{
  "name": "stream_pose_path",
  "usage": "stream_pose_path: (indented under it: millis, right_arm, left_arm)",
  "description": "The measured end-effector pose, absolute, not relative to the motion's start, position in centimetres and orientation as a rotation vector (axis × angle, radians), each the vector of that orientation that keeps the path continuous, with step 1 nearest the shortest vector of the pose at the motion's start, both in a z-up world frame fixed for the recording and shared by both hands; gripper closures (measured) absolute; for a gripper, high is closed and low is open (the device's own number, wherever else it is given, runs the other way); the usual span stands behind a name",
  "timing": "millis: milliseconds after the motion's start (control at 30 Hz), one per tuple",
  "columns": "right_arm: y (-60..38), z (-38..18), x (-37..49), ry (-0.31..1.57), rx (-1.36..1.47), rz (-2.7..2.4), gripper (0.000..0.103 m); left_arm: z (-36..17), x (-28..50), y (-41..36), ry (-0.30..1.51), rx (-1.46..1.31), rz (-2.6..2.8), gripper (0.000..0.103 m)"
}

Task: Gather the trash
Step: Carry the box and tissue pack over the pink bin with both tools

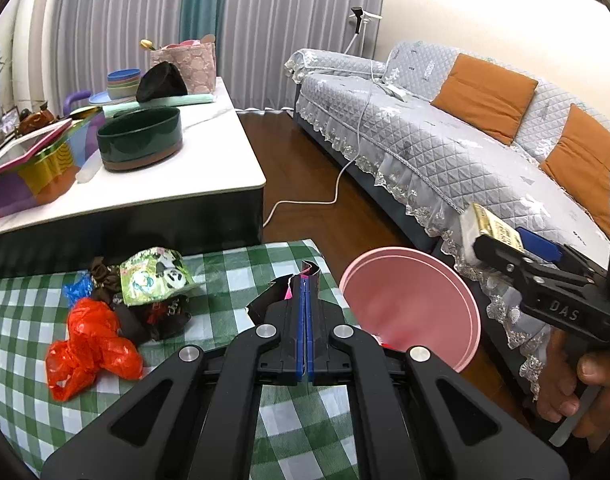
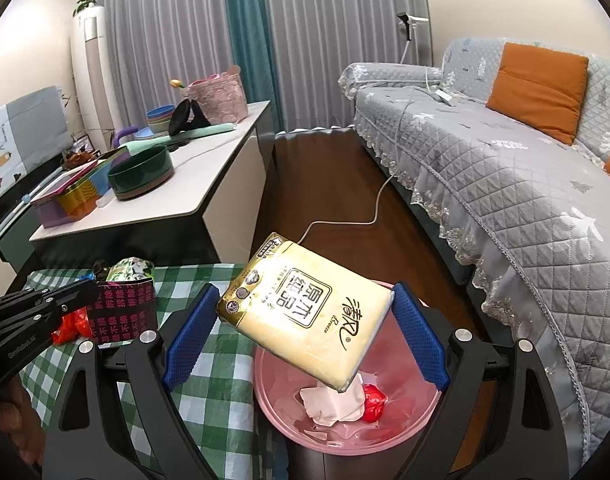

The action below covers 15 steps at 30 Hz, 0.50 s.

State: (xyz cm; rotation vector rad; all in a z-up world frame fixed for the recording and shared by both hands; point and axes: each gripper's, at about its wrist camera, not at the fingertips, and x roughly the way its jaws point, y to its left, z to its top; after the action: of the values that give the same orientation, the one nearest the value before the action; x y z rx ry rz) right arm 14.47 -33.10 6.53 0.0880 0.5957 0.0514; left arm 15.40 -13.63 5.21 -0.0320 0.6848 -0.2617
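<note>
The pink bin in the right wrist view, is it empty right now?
No, the pink bin already holds crumpled white paper and a red wad at its bottom.

This is a home living room: a sofa [image 2: 505,152] under a quilted grey cover with orange cushions [image 2: 539,88], long pleated curtains [image 2: 177,28], a dark wooden floor [image 2: 325,184], and a white-topped worktop [image 1: 177,168] crowded with household bowls [image 1: 123,80].
</note>
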Motion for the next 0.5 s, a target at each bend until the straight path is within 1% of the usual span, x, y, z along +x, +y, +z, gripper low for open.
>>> stream_pose_path:
  millis: [200,500]
  right_arm:
    - [-34.8,6.8,14.7,0.600,0.113,0.010,0.017]
    - [-36.9,6.1,15.7,0.639,0.155,-0.037,0.017]
  left_arm:
    - [5.5,16.4,-14.9,0.676,-0.057,-0.260,0.103]
    - [5.8,17.7,-19.2,0.659,-0.036,-0.331,0.103]
